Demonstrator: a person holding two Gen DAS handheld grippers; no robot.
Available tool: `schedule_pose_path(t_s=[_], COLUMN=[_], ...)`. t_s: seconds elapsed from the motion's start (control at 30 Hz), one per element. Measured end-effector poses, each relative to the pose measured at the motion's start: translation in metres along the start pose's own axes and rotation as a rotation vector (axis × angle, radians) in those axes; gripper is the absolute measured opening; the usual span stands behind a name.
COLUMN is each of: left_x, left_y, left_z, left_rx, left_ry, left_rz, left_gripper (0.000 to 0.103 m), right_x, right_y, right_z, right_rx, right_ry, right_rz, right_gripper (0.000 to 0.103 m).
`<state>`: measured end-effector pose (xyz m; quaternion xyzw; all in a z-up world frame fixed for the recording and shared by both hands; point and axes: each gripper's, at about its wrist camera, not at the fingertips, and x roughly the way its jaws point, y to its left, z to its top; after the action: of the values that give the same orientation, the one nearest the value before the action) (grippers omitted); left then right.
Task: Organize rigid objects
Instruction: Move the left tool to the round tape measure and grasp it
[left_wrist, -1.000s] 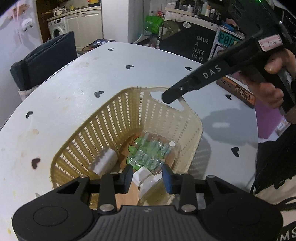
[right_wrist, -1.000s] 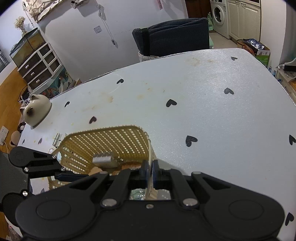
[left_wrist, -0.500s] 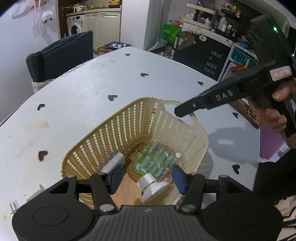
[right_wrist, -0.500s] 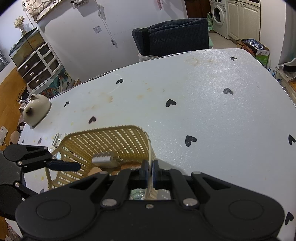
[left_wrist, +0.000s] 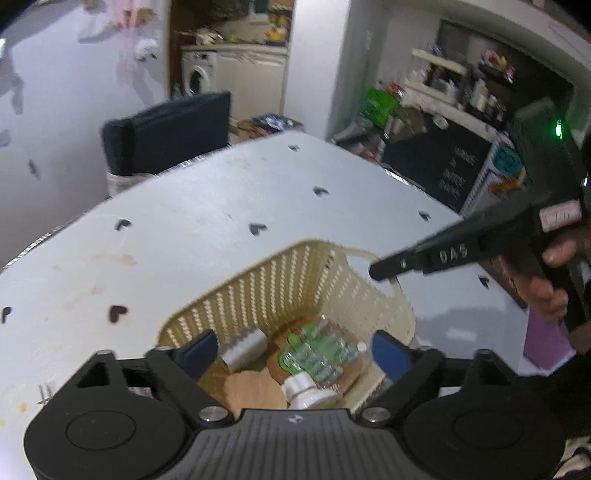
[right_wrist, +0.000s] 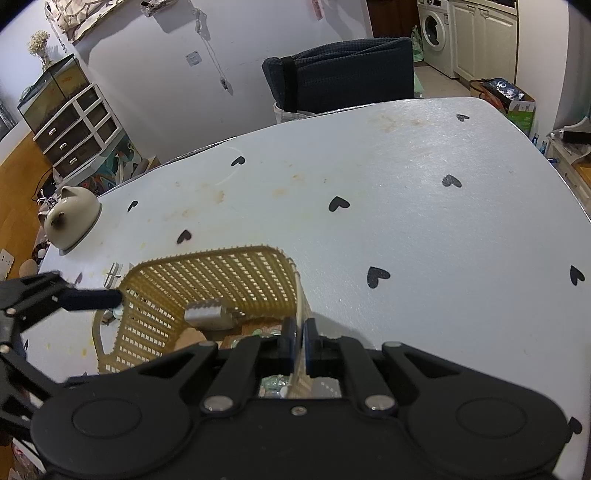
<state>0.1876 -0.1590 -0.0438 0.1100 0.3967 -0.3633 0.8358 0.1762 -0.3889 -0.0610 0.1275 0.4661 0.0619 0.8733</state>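
So this looks like the drop-off step. The left gripper (left_wrist: 291, 350) hangs over the basket (left_wrist: 369, 295) with its jaws opening, already spread wide, and nothing sits between the pads. Right under it in the basket lies a white bottle (left_wrist: 306, 393), beside a green blister pack (left_wrist: 317, 354), a silver cylinder (left_wrist: 245, 349) and some brown card. So the sorted stuff is inside the basket, on its floor.

The right gripper (right_wrist: 299, 341) is pressed together on the basket's near wall, pinching the rim and, I'd guess, holding the thing steady. In the left view you can see it reach in from the right, with the person's hand (left_wrist: 554, 284) on the grip.

Next move, I reckon: lift the left one clear of the rim without clipping it, then go for whatever's left on the table (right_wrist: 406, 221). There's a small white clip (right_wrist: 114, 275) just beside the basket and a beige cat-shaped thing (right_wrist: 72, 216) out by the edge. Can't tell if either counts.
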Motion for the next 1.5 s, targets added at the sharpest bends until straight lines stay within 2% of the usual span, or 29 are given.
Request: schedule_pose_path(t_s=[0.27,0.33,0.37,0.57,0.67,0.83,1.17,1.5], left_x=[-0.03,-0.036,-0.04,-0.054,-0.058,-0.063,-0.055,-0.033], left_y=[0.008,0.012,0.015,0.031,0.039,0.053,0.072,0.112], left_z=[-0.002,-0.004,-0.005,-0.015,-0.02,-0.033,-0.058,-0.093], left_rx=[-0.109,-0.14,-0.157,-0.268,-0.311,-0.389,-0.494,-0.583], left_ry=[-0.096,-0.117,-0.127,-0.181,-0.196,-0.219,-0.219,-0.18], left_rz=[0.093,0.114,0.127,0.196,0.231,0.279,0.38,0.474], left_gripper=[0.103,0.103,0.103,0.103,0.103,0.103,0.103,0.103], right_x=[0.001,0.002,0.003,0.003,0.004,0.005,0.007,0.007], right_y=[0.005,0.004,0.004,0.005,0.005,0.008,0.012,0.012], right_z=[-0.001,-0.002,-0.002,-0.003,-0.003,-0.003,-0.005,-0.006], right_rx=[-0.015,-0.012,-0.007,-0.011,-0.01,-0.021,-0.029,-0.027], right_ry=[-0.005,-0.001,-0.003,-0.01,-0.004,-0.001,-0.002,-0.002], right_rz=[-0.03,-0.051,-0.054,-0.054,-0.033,-0.038,-0.06,-0.061], right_gripper=[0.005,0.016,0.016,0.013,0.006,0.005,0.005,0.005])
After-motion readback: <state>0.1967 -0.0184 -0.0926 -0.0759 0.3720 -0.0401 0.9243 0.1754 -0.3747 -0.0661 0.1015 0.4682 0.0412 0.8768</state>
